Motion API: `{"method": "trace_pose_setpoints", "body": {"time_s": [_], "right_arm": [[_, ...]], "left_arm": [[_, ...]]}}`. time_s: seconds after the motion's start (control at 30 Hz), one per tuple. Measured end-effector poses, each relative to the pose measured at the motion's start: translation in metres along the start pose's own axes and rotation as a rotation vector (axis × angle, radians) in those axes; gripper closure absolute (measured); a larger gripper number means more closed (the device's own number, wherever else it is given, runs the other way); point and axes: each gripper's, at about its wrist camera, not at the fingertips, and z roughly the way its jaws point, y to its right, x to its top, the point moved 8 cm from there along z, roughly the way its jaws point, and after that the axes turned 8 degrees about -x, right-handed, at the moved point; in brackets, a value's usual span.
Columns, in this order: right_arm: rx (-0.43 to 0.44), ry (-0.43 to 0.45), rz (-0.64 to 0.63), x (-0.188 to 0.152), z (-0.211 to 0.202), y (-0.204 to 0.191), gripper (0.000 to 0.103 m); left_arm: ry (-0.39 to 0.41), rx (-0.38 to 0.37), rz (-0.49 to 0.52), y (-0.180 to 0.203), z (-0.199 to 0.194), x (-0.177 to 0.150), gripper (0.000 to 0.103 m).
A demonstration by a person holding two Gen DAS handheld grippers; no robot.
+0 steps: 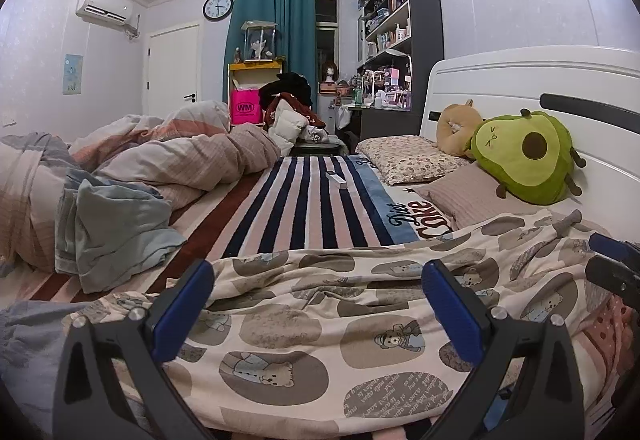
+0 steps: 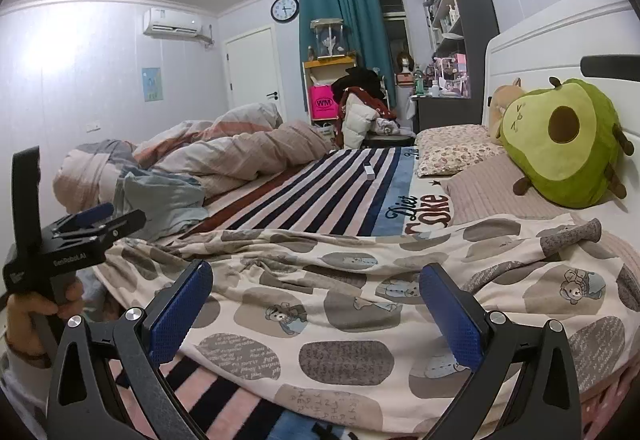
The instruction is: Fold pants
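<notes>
The pants (image 1: 320,328) are cream with grey ovals and bear prints, and lie spread and wrinkled across the near part of the bed; they also show in the right wrist view (image 2: 360,304). A grey cuff (image 2: 572,236) lies at their far right. My left gripper (image 1: 320,304) is open, its blue pads wide apart just above the near edge of the pants. My right gripper (image 2: 316,304) is open too, low over the pants. The left gripper also shows from the side in the right wrist view (image 2: 92,224), held in a hand. The right gripper's tip shows at the left wrist view's right edge (image 1: 612,260).
A striped blanket (image 1: 312,199) covers the bed, with a small white box (image 1: 336,177) on it. A heaped duvet (image 1: 140,167) lies at the left. Pillows (image 1: 408,157) and an avocado plush (image 1: 524,155) rest against the white headboard (image 1: 520,79) at the right.
</notes>
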Motion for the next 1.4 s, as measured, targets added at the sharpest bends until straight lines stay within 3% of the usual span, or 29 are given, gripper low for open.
{"method": "trace_pose_setpoints", "body": {"time_s": [1.4], "right_arm": [[-0.021,0.006,0.026,0.000,-0.005,0.013,0.000]], "left_arm": [[-0.005,-0.005,0.010,0.012,0.004,0.006,0.001]]}}
